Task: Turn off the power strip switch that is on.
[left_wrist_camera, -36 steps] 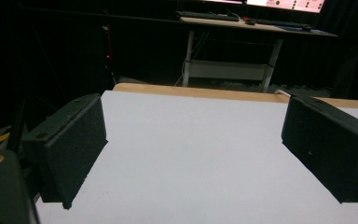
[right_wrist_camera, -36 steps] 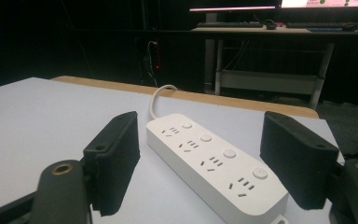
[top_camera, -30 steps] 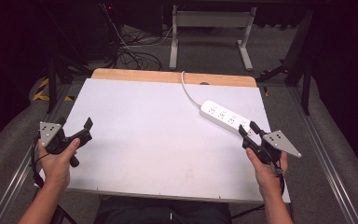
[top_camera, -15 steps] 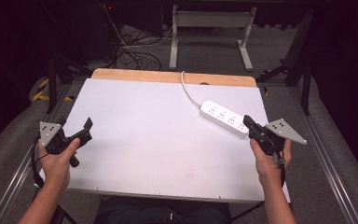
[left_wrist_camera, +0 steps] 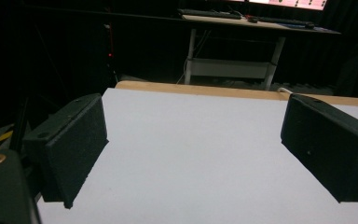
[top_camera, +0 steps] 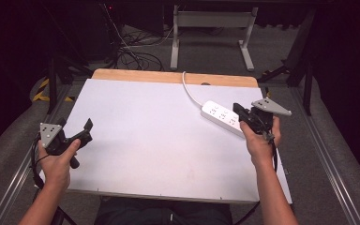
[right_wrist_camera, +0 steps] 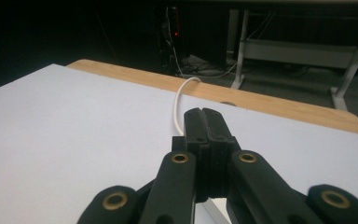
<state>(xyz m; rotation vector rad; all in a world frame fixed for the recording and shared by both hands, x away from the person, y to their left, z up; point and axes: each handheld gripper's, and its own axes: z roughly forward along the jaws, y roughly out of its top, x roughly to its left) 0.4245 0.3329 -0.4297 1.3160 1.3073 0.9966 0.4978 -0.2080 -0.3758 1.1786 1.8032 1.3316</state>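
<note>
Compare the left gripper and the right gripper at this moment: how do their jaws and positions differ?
The left gripper has its jaws spread wide, while the right gripper has its jaws pressed together with nothing between them. The left gripper sits over bare white tabletop near the table's left edge; the right gripper is above the white power strip on the right side. Both are black, hand-held, and carry a grey three-cornered plate.

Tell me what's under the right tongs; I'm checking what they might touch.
The right tongs, jaws shut, sit over the white power strip's near end. Its sockets and cord show; the end beneath them is covered, so contact is unclear.
</note>
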